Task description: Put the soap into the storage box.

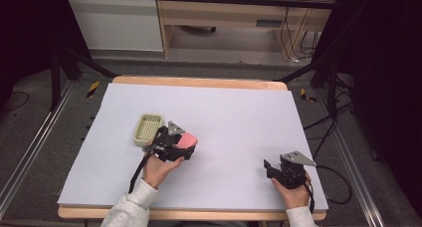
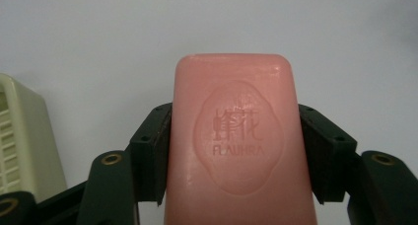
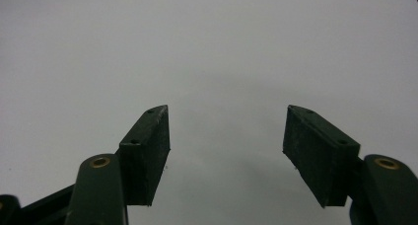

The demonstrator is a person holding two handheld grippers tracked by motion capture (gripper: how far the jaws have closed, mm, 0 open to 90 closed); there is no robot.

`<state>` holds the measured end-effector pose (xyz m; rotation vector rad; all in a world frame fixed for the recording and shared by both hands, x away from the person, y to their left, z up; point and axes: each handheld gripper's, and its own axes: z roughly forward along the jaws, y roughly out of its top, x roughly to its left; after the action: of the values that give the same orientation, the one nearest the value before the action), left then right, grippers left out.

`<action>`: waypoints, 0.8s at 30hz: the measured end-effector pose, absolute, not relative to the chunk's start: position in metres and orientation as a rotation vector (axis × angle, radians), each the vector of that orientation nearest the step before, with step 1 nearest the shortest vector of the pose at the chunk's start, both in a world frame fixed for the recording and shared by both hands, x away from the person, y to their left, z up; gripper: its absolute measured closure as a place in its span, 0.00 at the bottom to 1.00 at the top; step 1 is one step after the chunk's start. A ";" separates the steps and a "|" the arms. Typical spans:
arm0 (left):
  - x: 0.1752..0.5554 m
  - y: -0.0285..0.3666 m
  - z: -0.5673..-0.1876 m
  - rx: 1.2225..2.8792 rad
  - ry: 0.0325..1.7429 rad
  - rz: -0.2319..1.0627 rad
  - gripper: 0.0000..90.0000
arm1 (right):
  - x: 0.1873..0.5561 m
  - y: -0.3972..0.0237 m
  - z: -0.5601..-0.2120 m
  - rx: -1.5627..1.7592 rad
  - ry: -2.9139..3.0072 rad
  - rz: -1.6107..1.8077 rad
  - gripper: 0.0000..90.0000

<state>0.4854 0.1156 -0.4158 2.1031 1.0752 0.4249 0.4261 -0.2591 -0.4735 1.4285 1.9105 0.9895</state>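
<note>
The left gripper (image 2: 235,151) clamps a pink soap bar (image 2: 239,146) between its pads, holding it above the worktop (image 1: 234,117) left of centre. A cream slotted soap dish (image 1: 148,129) sits just beside the bar, toward the left edge. The right gripper (image 3: 226,146), near the front right corner, stands parted with nothing between its jaws.

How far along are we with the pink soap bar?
Done: the left gripper has the pink soap bar clamped between its fingers, beside the cream soap dish. In hand: carrying it. Left: the dish looks empty, so placing it there seems likely. The right gripper holds nothing.
</note>
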 end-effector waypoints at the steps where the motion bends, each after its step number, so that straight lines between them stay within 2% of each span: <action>1: 0.485 0.116 -0.416 2.103 1.075 0.425 0.42 | 0.426 -0.259 -0.473 1.428 1.911 0.989 0.38; 24: 0.492 0.152 -0.401 2.073 1.124 0.464 0.42 | 0.426 -0.259 -0.474 1.423 1.913 0.984 0.38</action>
<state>0.4919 0.1521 -0.4008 2.0730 1.1238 0.4637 0.4265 -0.2588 -0.4743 1.4235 1.9129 0.9841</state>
